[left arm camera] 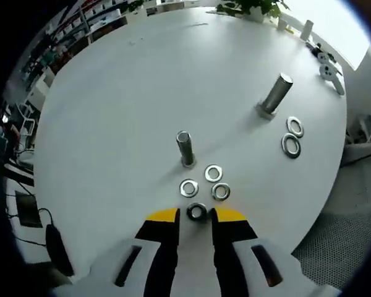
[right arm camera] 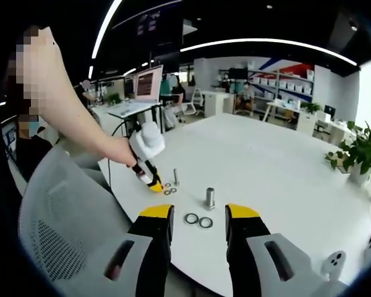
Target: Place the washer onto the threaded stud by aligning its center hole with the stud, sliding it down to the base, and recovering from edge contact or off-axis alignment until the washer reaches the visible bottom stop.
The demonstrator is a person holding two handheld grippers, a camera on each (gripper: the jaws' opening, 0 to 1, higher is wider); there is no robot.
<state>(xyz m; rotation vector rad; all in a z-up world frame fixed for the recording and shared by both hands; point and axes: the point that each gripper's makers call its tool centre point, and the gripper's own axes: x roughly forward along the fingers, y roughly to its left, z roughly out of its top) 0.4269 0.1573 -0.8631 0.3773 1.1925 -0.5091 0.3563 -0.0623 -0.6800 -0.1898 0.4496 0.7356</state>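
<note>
Gripping a washer (left arm camera: 196, 212) flat on the desk (left arm camera: 111, 111), the left gripper (left arm camera: 196, 215) is being readied for the stud (left arm camera: 185, 148); the right gripper (right arm camera: 200, 212) is being held open, idle.

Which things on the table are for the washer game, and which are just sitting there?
For the job:
left gripper, jaws around a washer
small stud
three spare small washers

Just lying about:
big stud
two large washers
potted plant
white chair
right gripper, open, holding nothing
</note>
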